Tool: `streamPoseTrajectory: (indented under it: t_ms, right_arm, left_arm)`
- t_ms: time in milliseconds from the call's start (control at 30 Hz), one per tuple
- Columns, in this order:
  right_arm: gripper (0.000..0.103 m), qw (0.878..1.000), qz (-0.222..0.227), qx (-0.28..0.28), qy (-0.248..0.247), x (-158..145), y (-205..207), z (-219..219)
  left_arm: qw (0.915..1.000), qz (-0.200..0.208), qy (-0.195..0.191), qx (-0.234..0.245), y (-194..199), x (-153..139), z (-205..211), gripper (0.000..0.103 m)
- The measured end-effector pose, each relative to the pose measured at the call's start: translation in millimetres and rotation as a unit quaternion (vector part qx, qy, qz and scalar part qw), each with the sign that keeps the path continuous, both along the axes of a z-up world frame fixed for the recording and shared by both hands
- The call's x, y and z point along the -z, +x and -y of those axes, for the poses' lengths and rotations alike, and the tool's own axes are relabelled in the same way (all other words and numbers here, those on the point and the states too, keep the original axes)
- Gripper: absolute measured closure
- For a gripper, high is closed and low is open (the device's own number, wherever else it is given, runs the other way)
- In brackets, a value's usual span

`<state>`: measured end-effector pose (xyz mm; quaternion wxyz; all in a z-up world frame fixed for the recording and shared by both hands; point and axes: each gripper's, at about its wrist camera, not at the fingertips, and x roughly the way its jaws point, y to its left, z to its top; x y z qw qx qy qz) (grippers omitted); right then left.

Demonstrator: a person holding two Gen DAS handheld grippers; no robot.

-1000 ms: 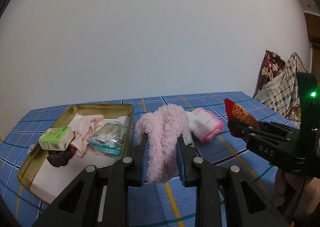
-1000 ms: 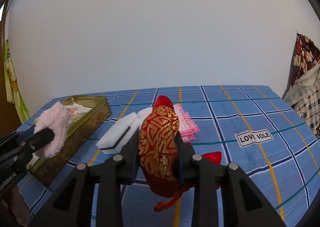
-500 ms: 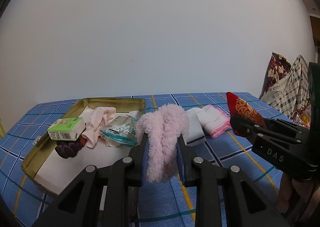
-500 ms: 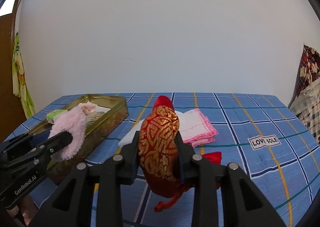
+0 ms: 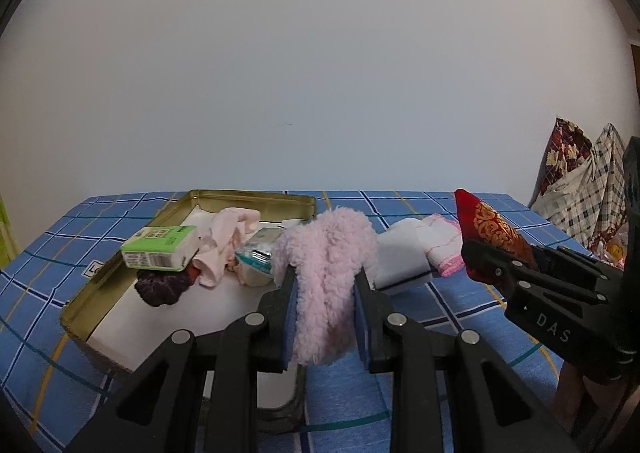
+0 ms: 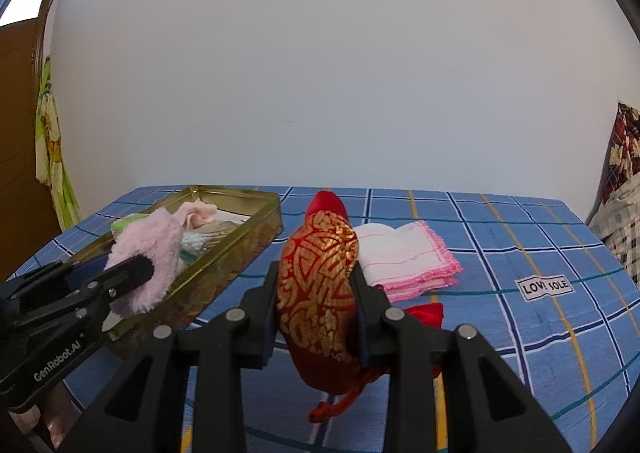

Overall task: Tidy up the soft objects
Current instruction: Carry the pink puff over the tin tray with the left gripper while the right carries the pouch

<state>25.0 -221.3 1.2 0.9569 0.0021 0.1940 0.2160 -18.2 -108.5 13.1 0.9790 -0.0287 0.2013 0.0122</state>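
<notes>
My left gripper (image 5: 324, 289) is shut on a fluffy pink cloth (image 5: 326, 265), held above the near right corner of a gold tin tray (image 5: 120, 269). The same pink cloth (image 6: 150, 249) and left gripper (image 6: 140, 269) show at the left of the right wrist view, over the tray (image 6: 240, 237). My right gripper (image 6: 316, 285) is shut on a red pouch with gold pattern (image 6: 318, 277), its tassel hanging below. That pouch (image 5: 492, 233) appears at the right of the left wrist view. A folded white cloth with pink edging (image 6: 404, 253) lies on the blue checked cover.
In the tray lie a green-and-white box (image 5: 160, 247), a dark scrunchie (image 5: 162, 287), a pale pink cloth (image 5: 224, 237) and a clear packet (image 5: 256, 253). A white folded piece (image 5: 400, 257) sits beside the tray. Patterned pillows (image 5: 580, 189) stand at far right. A white wall backs the bed.
Both grippers have shifted left across the bed, keeping their hold. The pink cloth now hangs over the tray's near corner, and the tray sits more central in both views.
</notes>
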Motion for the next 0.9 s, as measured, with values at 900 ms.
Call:
streamPoseTrajectory:
  t_ms: [900]
  right_arm:
    - [0.071,0.999,0.020,-0.042,-0.001,0.8,-20.9,-39.9]
  left_arm:
    - [0.9994,-0.002,-0.016,-0.030,-11.6,-0.8,-27.4,0.076]
